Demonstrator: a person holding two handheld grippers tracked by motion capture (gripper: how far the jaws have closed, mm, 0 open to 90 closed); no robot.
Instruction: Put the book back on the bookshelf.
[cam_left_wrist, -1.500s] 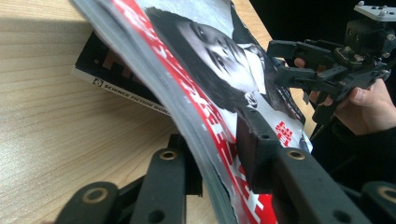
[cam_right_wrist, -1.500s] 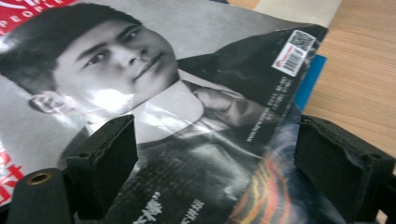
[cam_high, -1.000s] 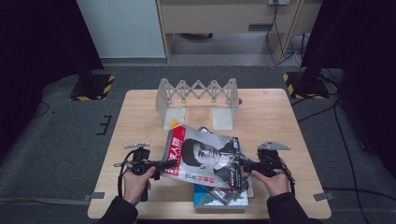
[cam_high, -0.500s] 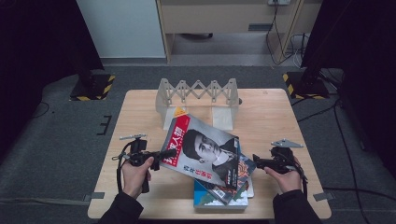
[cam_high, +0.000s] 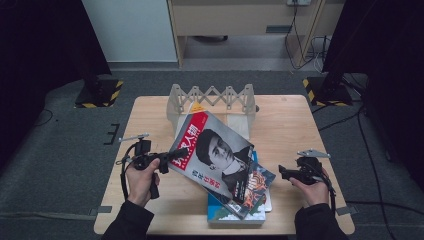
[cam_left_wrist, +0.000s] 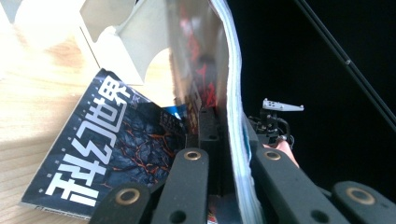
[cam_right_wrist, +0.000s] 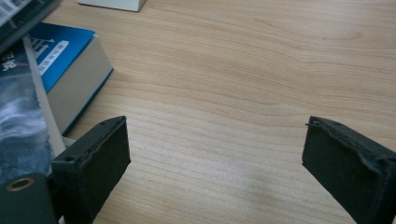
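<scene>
High view: left gripper (cam_high: 167, 159) clamps the left edge of a red-banded portrait magazine (cam_high: 216, 152), which is lifted and tilted above the wooden table (cam_high: 290, 125), its far corner near the accordion-style wooden rack (cam_high: 212, 97) at the back. Below it a small stack remains: a dark lava-patterned magazine (cam_high: 257, 182) on a blue book (cam_high: 235, 214). Right gripper (cam_high: 290, 172) sits off to the right of the stack, apart from every item. Left gripper view: the jaws are pressed together on the magazine's page edges (cam_left_wrist: 236, 116), held edge-on; the dark magazine with white characters (cam_left_wrist: 107, 154) lies flat beneath, and a pale rack panel (cam_left_wrist: 126, 42) stands just behind. Right gripper view: jaws stand wide apart over bare wood, holding nothing, with the blue book (cam_right_wrist: 70, 70) just to their left. Judgement: the pick-up is done and the magazine is in transit toward the rack; slotting it upright between the dividers is not yet done, and the two stacked items look left to file afterwards.
</scene>
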